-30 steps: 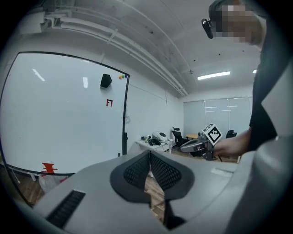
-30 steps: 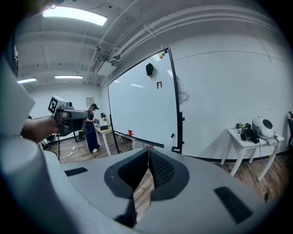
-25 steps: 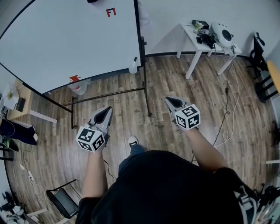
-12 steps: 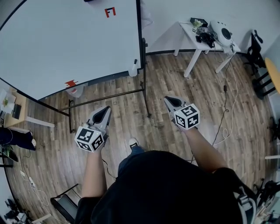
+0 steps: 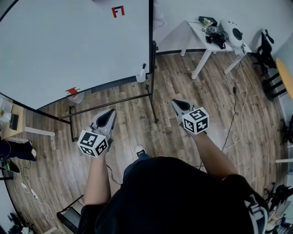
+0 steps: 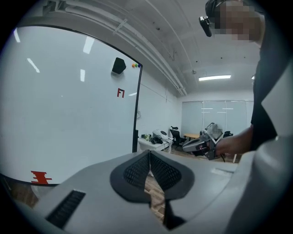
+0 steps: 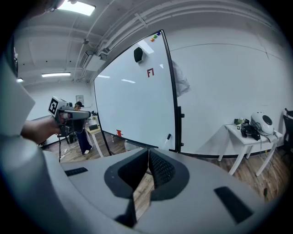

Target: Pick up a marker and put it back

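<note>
A large whiteboard (image 5: 68,45) on a wheeled stand fills the upper left of the head view, with a red mark (image 5: 117,11) near its top. At its lower right corner sits a white marker (image 5: 142,71) with a dark cap, also seen in the right gripper view as the marker (image 7: 168,137). My left gripper (image 5: 111,112) and right gripper (image 5: 176,103) hover side by side over the wooden floor, short of the board. Both are shut with nothing between the jaws. The pads meet at the left gripper (image 6: 149,156) and at the right gripper (image 7: 148,156).
The stand's dark bar and legs (image 5: 114,99) cross the floor ahead of the grippers. A white table (image 5: 201,34) with devices stands at the back right. A cable (image 5: 238,123) trails across the floor on the right. A desk (image 5: 13,119) stands at the left.
The person has stepped toward the whiteboard: the board and its stand sit closer and lower in the head view. Both grippers stay shut and level with each other.
</note>
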A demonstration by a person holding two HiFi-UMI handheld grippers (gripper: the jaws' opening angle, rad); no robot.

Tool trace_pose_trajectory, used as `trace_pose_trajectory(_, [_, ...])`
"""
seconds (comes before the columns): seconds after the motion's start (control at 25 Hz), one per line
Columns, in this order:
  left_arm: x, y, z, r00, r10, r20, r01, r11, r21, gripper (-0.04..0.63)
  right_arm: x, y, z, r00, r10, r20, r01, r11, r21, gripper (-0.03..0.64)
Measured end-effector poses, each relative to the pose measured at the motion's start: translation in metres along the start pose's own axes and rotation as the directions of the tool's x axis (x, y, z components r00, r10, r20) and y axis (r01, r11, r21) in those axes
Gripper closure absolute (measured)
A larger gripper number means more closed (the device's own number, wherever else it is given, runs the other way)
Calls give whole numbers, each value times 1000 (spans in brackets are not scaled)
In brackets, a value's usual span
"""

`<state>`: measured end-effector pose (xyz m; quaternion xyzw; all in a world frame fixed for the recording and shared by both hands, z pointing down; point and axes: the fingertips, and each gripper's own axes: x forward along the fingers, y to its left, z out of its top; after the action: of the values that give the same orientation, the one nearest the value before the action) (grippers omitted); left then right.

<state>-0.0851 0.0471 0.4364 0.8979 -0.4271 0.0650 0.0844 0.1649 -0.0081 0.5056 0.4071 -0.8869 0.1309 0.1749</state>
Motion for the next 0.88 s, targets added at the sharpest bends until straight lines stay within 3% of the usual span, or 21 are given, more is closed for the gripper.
trace_pose_trajectory(0.88, [18, 117, 10, 998, -70, -9, 69, 998, -3, 581, 99, 13, 61, 999, -51, -6, 51, 999, 8, 617])
